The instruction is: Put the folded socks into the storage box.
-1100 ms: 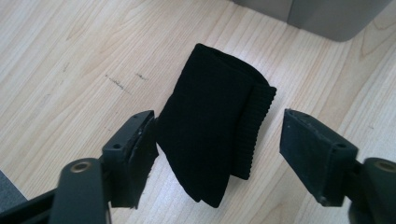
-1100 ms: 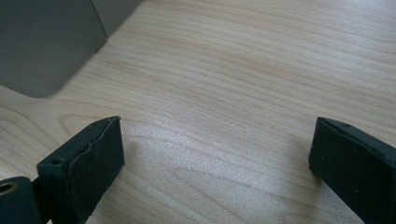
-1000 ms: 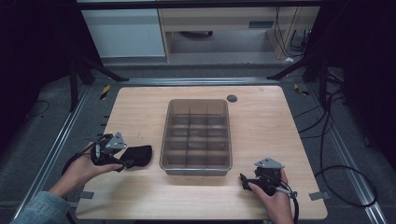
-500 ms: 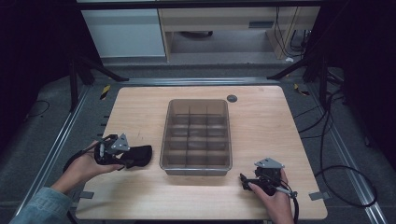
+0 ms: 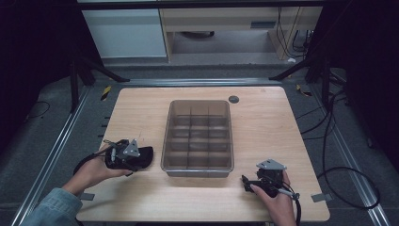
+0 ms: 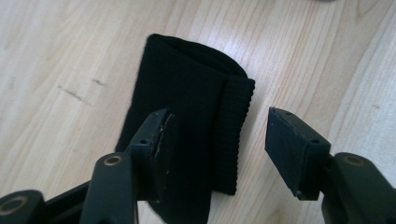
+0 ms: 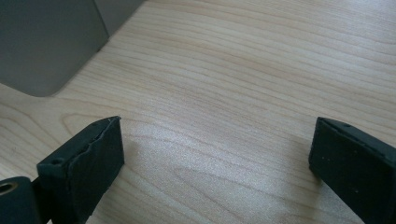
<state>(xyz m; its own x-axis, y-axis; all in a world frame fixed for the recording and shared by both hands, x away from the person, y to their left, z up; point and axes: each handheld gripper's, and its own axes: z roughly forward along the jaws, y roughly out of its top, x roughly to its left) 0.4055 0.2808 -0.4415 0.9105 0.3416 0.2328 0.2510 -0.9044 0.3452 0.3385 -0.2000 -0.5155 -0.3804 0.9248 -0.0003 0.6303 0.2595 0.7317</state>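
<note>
Pale wooden table (image 5: 263,127) stands amid dark floor and cables, bearing a grey divided bin (image 5: 198,137). Left gripper (image 6: 219,140), jaws just reopening, straddles the black folded cloth (image 6: 187,112) left of the bin; right gripper (image 7: 215,158) gapes empty.

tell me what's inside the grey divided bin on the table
The grey bin has a grid of compartments, and those open to the high view look empty. The near wall hides the floor of the front row, so that part stays unknown.

free: bare table (image 5: 263,136) flanking sides | obstacle: divided bin (image 5: 198,136) at centre
</note>
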